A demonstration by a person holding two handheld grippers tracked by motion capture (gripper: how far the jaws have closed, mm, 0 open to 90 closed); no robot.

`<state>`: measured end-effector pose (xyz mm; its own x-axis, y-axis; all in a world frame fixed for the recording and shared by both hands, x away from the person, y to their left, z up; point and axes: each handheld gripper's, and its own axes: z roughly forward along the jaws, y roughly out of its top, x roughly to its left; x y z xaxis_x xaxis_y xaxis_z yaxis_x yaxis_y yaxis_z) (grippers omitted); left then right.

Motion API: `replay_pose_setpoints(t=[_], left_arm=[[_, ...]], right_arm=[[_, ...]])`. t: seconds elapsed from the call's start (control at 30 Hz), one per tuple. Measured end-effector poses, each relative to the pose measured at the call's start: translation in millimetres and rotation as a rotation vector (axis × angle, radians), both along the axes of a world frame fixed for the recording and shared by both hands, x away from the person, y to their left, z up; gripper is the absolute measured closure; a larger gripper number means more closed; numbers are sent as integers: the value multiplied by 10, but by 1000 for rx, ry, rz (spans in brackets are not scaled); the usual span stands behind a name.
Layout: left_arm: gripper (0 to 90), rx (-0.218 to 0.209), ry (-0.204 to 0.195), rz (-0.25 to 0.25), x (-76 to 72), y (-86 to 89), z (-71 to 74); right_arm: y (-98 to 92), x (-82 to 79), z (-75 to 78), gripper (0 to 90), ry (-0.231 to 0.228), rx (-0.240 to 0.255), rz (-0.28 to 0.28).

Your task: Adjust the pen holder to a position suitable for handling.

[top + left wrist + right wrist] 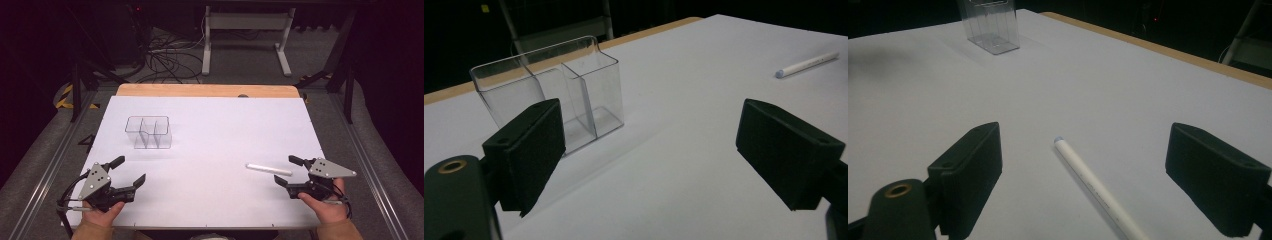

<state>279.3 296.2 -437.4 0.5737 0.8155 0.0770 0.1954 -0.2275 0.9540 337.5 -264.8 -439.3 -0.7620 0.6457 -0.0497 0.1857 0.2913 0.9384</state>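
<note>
A clear plastic organiser (148, 132) with several compartments stands upright on the white table sheet at the left middle; it looks empty. A white pen (268, 169) lies flat at the right. My left gripper (131, 170) rests near the front left edge, jaws wide open, nothing between them; in the left gripper view the organiser (555, 90) stands ahead and the pen (806, 65) lies far right. My right gripper (287, 170) sits at the front right, open, its jaws on either side of the pen's near end without touching it. The pen (1096, 192) runs between those jaws in the right gripper view.
The white sheet (210, 125) covers a wooden table (205, 90). Beyond the far edge are a white desk frame (245, 40) and loose cables (165, 60) on the floor. Metal rails (50, 155) run along both sides.
</note>
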Motion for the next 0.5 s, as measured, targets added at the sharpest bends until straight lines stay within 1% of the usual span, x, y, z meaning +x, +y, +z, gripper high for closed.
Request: replay_pose_setpoints(t=[0.1, 0.13, 0.27, 0.33, 0.4, 0.43, 0.5], left_arm=[[134, 12, -3, -4, 46, 5, 64], [134, 4, 6, -4, 55, -3, 75], [133, 26, -5, -7, 101, -1, 127], [134, 25, -2, -13, 139, -4, 180], [134, 22, -2, -13, 151, -5, 195], [137, 29, -8, -15, 169, 2, 214], [144, 20, 1, -19, 195, 2, 239]], right_arm=[[4, -5, 3, 161, 5, 1, 1], [5, -7, 5, 161, 5, 2, 2], [7, -13, 11, 161, 1, 5, 0], [6, -15, 10, 161, 1, 5, -1], [5, -16, 6, 161, 5, 3, 0], [6, -16, 5, 161, 7, 4, 0], [7, -14, 3, 161, 8, 3, 2]])
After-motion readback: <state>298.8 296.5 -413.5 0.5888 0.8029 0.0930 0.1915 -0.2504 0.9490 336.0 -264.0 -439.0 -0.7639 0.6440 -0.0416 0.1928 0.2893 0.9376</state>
